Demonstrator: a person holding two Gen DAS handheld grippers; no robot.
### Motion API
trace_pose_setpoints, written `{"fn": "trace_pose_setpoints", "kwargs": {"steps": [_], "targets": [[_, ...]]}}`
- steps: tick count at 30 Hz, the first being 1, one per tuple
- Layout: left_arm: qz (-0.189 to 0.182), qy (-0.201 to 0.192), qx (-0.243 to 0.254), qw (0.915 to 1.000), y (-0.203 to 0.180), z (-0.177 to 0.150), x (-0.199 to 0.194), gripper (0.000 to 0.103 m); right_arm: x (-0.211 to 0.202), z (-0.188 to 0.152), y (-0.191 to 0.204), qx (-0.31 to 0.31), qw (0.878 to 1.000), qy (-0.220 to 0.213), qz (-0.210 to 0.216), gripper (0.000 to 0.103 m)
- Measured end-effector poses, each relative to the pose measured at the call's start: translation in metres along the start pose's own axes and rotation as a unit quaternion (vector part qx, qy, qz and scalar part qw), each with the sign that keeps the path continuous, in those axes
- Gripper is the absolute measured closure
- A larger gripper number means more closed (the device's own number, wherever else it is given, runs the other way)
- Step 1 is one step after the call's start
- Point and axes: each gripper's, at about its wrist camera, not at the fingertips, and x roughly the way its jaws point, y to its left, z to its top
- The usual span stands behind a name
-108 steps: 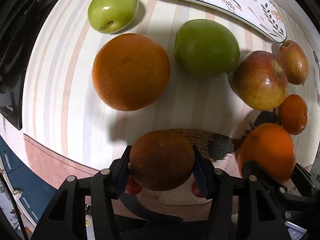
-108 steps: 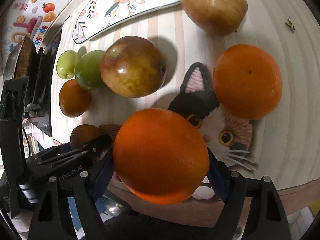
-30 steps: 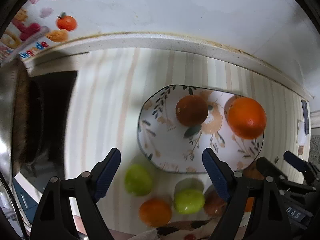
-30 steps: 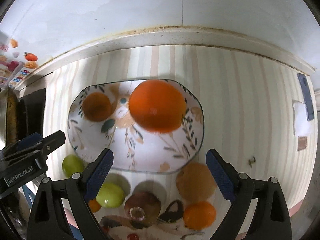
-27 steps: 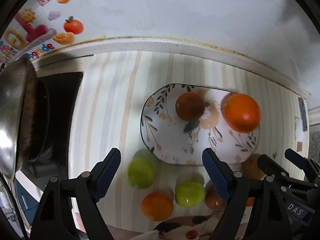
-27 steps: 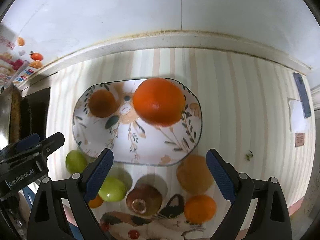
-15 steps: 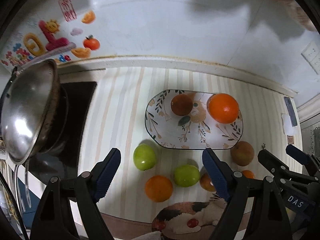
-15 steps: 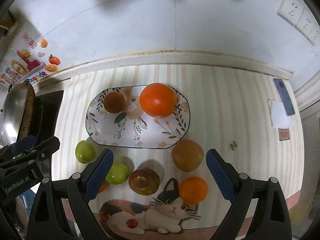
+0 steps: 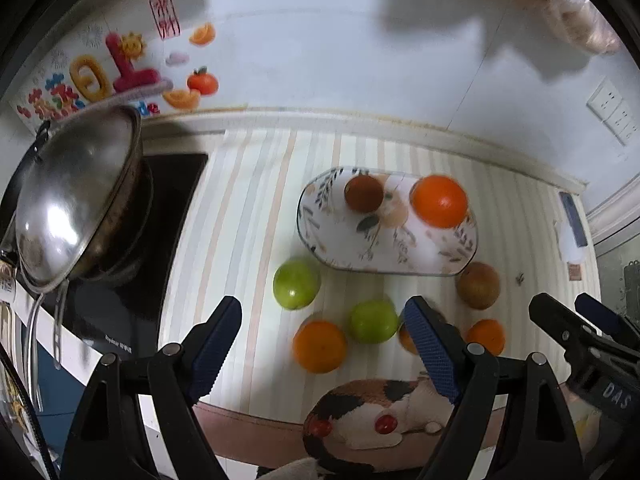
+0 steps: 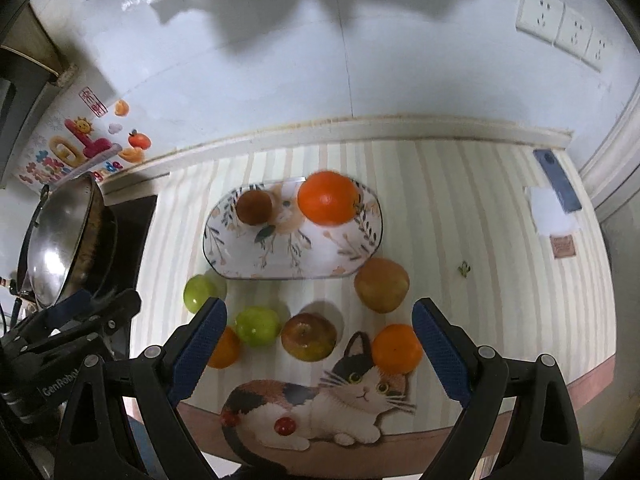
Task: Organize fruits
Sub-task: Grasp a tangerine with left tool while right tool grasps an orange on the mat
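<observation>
Now both claws are held high above the striped counter (image 10: 460, 208), jaws spread wide and nothing gripped by the left gripper (image 9: 322, 354) or the right gripper (image 10: 318, 354). On the floral plate (image 10: 288, 256) a large orange (image 10: 328, 199) and a brownish fruit (image 10: 253, 207) are seen. Off the plate, two green fruits (image 10: 258, 326), two apples (image 10: 308, 336) and two small oranges (image 10: 397, 348) are left near the cat mat (image 10: 320, 412). A wok (image 9: 76, 200) is visible at the left.
</observation>
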Motion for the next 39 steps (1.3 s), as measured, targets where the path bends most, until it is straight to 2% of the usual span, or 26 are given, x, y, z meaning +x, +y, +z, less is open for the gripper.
{"fn": "trace_pose_setpoints", "kwargs": {"steps": [2,6,11,15,18,21,23,25,28,33,37,39], "targets": [[0.006,0.021,0.003,0.9998,0.002,-0.005,0.019,0.02,0.018,-0.004,-0.009,0.018,1.0,0.021,0.012,0.007],[0.023,0.085,0.002,0.9961,0.009,-0.019,0.074,0.02,0.06,-0.013,-0.037,0.058,0.997,0.059,-0.002,0.007],[0.013,0.154,-0.014,0.9879,0.016,-0.034,0.129,0.02,0.109,-0.031,-0.077,0.105,0.988,0.114,-0.016,0.009],[-0.004,0.19,-0.03,0.9813,0.019,-0.042,0.16,0.02,0.144,-0.043,-0.099,0.135,0.979,0.151,-0.008,0.013],[-0.013,0.198,-0.033,0.9796,0.017,-0.044,0.17,0.02,0.161,-0.051,-0.106,0.144,0.976,0.164,-0.001,0.017],[-0.015,0.188,-0.028,0.9816,0.017,-0.045,0.171,0.023,0.175,-0.055,-0.108,0.142,0.975,0.17,-0.005,0.024],[-0.027,0.184,-0.026,0.9822,0.016,-0.046,0.17,0.039,0.183,-0.058,-0.11,0.142,0.975,0.173,-0.01,0.032],[-0.021,0.184,-0.016,0.9826,0.012,-0.049,0.168,0.04,0.182,-0.059,-0.111,0.137,0.977,0.163,-0.014,0.037],[-0.011,0.182,-0.006,0.9833,0.005,-0.058,0.164,0.04,0.18,-0.064,-0.109,0.13,0.976,0.173,-0.006,0.037],[-0.021,0.201,-0.008,0.9793,0.006,-0.09,0.152,0.04,0.171,-0.086,-0.101,0.113,0.974,0.195,0.014,0.037],[-0.034,0.208,-0.015,0.9773,0.012,-0.11,0.147,0.04,0.168,-0.1,-0.093,0.096,0.975,0.202,0.01,0.037],[-0.037,0.211,-0.015,0.9767,0.014,-0.109,0.148,0.038,0.167,-0.102,-0.093,0.094,0.976,0.198,0.007,0.037]]}}
